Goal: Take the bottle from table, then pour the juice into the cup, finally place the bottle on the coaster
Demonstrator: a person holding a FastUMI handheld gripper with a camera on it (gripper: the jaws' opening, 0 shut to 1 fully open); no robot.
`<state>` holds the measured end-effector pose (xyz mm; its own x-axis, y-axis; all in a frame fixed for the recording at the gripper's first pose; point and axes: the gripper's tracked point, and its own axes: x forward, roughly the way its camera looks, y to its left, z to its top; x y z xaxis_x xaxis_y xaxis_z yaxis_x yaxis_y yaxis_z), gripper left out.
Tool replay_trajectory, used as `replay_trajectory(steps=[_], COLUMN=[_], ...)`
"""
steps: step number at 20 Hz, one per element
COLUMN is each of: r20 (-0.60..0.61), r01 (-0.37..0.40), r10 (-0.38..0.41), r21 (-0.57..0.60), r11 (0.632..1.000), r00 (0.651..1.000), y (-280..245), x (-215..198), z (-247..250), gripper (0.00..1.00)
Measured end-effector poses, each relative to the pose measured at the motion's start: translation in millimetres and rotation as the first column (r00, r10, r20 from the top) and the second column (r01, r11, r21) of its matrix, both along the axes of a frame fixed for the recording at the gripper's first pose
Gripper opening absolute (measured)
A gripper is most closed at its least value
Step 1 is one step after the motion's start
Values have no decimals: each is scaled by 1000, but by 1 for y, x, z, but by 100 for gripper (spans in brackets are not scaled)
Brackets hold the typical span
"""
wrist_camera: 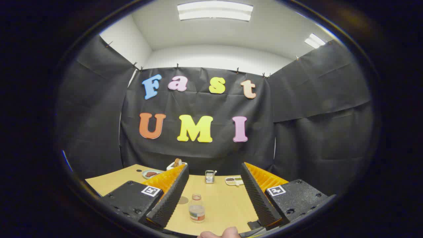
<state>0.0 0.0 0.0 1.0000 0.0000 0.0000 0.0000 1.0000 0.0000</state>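
Bottle (197, 208) between parted gripper (214, 172) jaws

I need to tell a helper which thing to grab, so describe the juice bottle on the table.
On the wooden table, look between the open gripper fingers. The bottle stands upright there, small, clear, labelled band low down, nearer than the metal holder and dishes at the far edge.

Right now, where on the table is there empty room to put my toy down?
Bare wood lies right of the bottle, between the open gripper fingers, up toward the metal cup. The table's near-left corner is free too. The back edge, with the small dishes, is crowded.
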Motion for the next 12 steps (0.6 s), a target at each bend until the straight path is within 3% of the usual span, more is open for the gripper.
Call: replay_trajectory(steps=[12], r20=[-24], r01=[-19], r10=[19], r21=[20], r11=[1000], r00=[1000], y=[7], x=[8], z=[-8], gripper=[100])
